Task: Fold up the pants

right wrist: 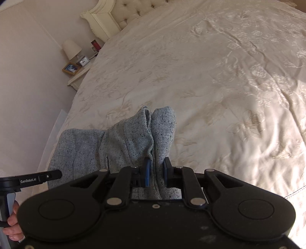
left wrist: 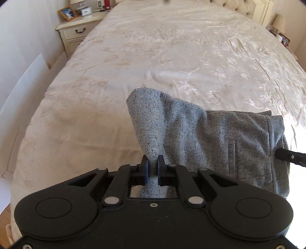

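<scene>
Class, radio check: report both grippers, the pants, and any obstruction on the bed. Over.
Left gripper shut on pants. Right gripper shut on pants too. Pants partly lifted, rest lying on bedspread. Nothing in the way.

The left gripper (left wrist: 153, 168) body is hiding the near end of the pants (left wrist: 210, 138), and the fabric between its jaws is disappearing behind the pads. In the right wrist view the right gripper (right wrist: 155, 172) is covering the pants' near edge the same way. The other gripper, at the right edge of the left view, is being cut off, so its jaws are not showing there. The nightstand (left wrist: 76, 32) is holding a clock (left wrist: 86, 11) too small to read, and the lamp (left wrist: 76, 2) is being cropped by the top edge.
</scene>
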`<action>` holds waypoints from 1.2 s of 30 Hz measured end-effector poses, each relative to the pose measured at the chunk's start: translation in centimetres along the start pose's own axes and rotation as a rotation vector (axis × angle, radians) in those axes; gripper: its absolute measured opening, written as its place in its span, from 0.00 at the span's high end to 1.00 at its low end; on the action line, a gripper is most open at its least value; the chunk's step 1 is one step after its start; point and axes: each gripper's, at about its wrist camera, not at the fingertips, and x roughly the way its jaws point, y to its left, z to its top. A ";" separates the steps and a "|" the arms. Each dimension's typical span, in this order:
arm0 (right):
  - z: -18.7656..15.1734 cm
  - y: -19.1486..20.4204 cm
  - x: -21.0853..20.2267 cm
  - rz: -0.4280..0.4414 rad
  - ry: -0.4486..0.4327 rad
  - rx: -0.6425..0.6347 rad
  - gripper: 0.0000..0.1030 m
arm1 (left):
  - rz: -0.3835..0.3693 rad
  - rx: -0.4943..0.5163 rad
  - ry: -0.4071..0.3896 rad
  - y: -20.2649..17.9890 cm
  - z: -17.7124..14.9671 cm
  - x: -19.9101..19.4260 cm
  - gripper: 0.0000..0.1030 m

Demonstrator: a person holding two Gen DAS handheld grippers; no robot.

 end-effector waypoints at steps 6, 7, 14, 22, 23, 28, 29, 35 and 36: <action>-1.8 7.6 2.7 0.083 0.061 -0.072 0.85 | 0.083 -0.076 0.027 7.3 -2.3 -0.4 0.83; -2.2 8.6 3.3 0.082 0.069 -0.087 0.85 | 0.130 -0.088 0.037 8.2 -2.7 0.1 0.82; -4.7 13.6 6.7 -0.114 0.091 -0.236 0.79 | 0.218 -0.204 0.026 12.3 -5.3 0.2 0.82; -6.5 16.8 3.9 -0.154 0.054 -0.356 0.76 | 0.170 -0.170 -0.014 10.8 -6.9 -3.8 0.82; -6.9 17.3 3.3 -0.153 0.044 -0.363 0.75 | 0.163 -0.165 -0.020 10.4 -7.0 -4.3 0.81; -8.8 19.9 0.0 -0.142 0.005 -0.381 0.73 | 0.142 -0.135 -0.042 8.4 -7.9 -6.5 0.80; -9.1 20.2 -0.5 -0.141 0.000 -0.380 0.72 | 0.146 -0.125 -0.047 8.0 -8.2 -7.0 0.78; -11.0 21.2 -3.2 -0.145 -0.008 -0.358 0.71 | 0.146 -0.116 -0.035 6.6 -9.9 -8.9 0.78; -11.3 21.3 -3.5 -0.148 -0.008 -0.356 0.71 | 0.144 -0.116 -0.028 6.4 -10.1 -9.1 0.78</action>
